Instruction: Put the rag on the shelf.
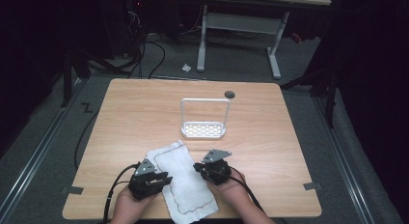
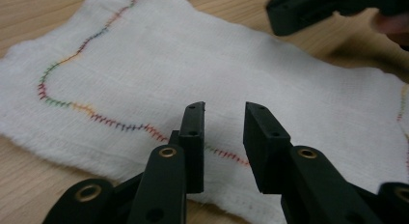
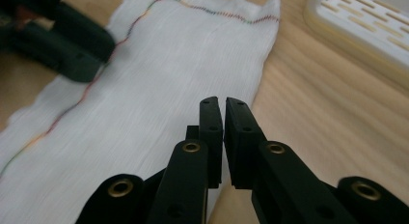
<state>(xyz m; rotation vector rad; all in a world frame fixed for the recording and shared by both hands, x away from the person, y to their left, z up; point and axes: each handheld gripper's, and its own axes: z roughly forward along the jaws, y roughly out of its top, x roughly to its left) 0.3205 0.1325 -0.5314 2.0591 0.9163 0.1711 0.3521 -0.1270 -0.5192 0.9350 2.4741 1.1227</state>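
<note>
The white gauze cloth with multicoloured stitched edging [image 1: 182, 178] overhung the tabletop [image 1: 144, 108] edge, its near end cut off. The left gripper [image 2: 223, 119] stood part open, empty; the right gripper [image 3: 224, 113] was nearly closed, empty.

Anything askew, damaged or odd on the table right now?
Nothing damaged or spilled. The white cloth lies flat but skewed to the table edges, its near corner reaching the front edge, and its outline is wavy. The white rack stands upright behind it. The left gripper is open over the cloth's stitched hem; the right gripper is nearly shut at its edge.
</note>
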